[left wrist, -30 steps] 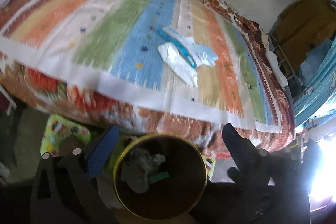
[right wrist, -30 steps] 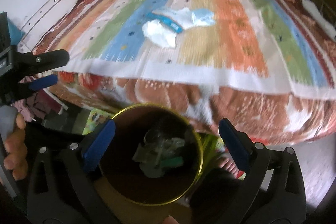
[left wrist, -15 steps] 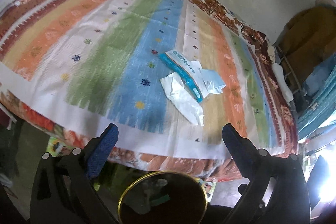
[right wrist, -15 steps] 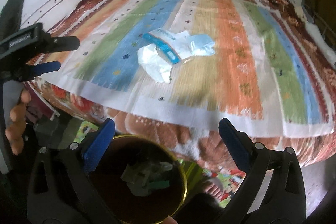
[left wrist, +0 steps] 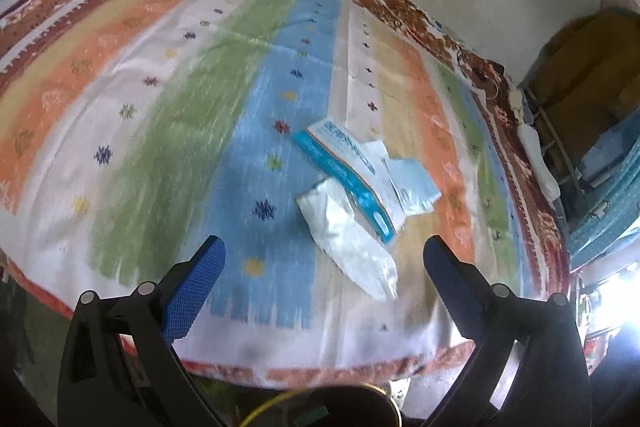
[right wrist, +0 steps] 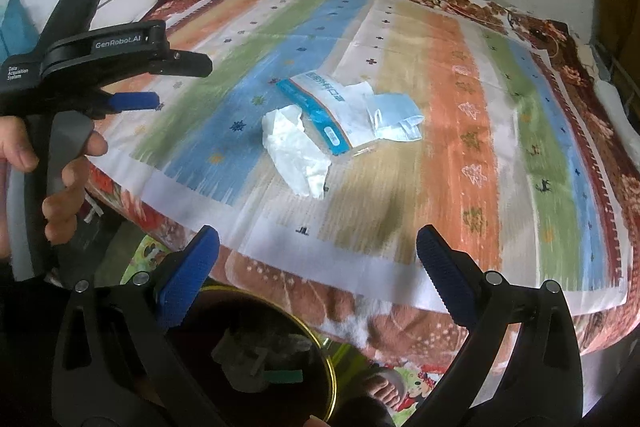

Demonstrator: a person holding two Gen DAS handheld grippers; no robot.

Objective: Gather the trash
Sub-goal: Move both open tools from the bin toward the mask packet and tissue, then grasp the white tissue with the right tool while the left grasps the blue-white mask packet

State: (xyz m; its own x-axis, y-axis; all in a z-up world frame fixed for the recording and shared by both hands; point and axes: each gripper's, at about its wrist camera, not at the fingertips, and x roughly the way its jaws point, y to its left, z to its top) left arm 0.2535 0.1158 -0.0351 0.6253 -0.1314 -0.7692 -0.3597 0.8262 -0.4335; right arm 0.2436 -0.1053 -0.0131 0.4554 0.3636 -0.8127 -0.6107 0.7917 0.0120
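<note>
Left gripper [left wrist: 322, 261] hangs level with its blue-padded fingers [left wrist: 192, 287] spread wide and nothing between them. Right gripper [right wrist: 316, 261] is the same: jaws wide apart, pads [right wrist: 186, 281] bare, pointing forward. From the right wrist view the left gripper [right wrist: 160, 83] shows side-on at the far left, a bare hand [right wrist: 52, 163] wrapped round its grey handle, fingers curled on the trigger.

Crumpled white tissue paper [right wrist: 298, 151] and glossy plastic packet [right wrist: 326, 107] lie on matt woven cloth [right wrist: 460, 115].
</note>
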